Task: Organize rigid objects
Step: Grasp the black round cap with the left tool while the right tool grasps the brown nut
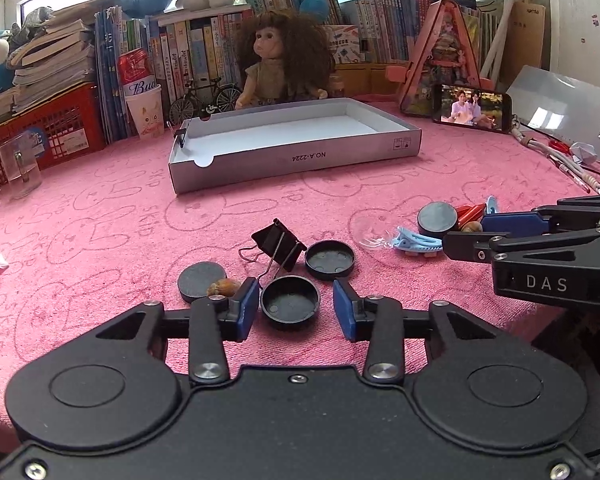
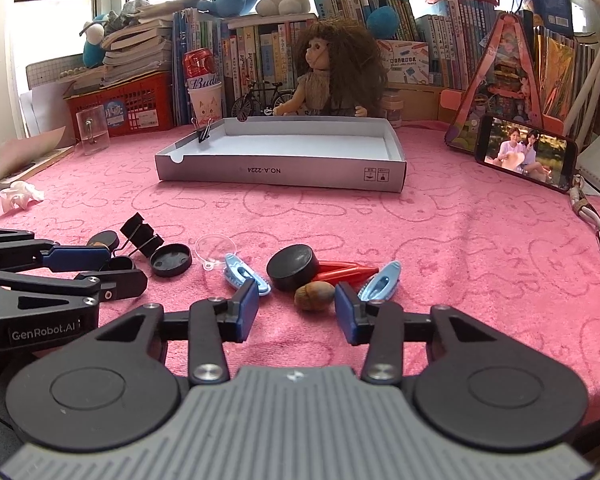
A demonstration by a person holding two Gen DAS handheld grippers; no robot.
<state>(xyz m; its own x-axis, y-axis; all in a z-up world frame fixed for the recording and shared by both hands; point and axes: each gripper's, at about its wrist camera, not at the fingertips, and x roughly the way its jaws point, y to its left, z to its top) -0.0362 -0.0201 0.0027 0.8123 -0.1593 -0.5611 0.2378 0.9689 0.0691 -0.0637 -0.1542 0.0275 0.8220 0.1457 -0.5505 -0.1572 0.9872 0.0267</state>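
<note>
A shallow grey cardboard box (image 1: 300, 160) (image 2: 280, 176) sits on the pink cloth, with one black binder clip (image 1: 180, 136) (image 2: 205, 130) on its left wall. My left gripper (image 1: 296, 304) is open, its pads on either side of an upturned black cap (image 1: 290, 300). Close by lie another upturned cap (image 1: 329, 259), a flat black disc (image 1: 201, 280), a small nut (image 1: 223, 287) and a black binder clip (image 1: 278, 242). My right gripper (image 2: 296, 306) is open around a brown nut (image 2: 314, 297). A black puck (image 2: 292, 266), a red piece (image 2: 346, 272) and two blue hair clips (image 2: 244, 278) (image 2: 382, 282) lie just beyond it.
A clear round lens (image 2: 215, 249) lies near the clips. Behind the box stand a doll (image 2: 332, 76), a toy bicycle (image 2: 260, 100), a cup (image 2: 206, 100), a red basket (image 2: 124, 104) and books. A phone (image 2: 526, 152) stands at the right, a clear glass (image 2: 93, 130) and crumpled tissue (image 2: 20, 196) at the left.
</note>
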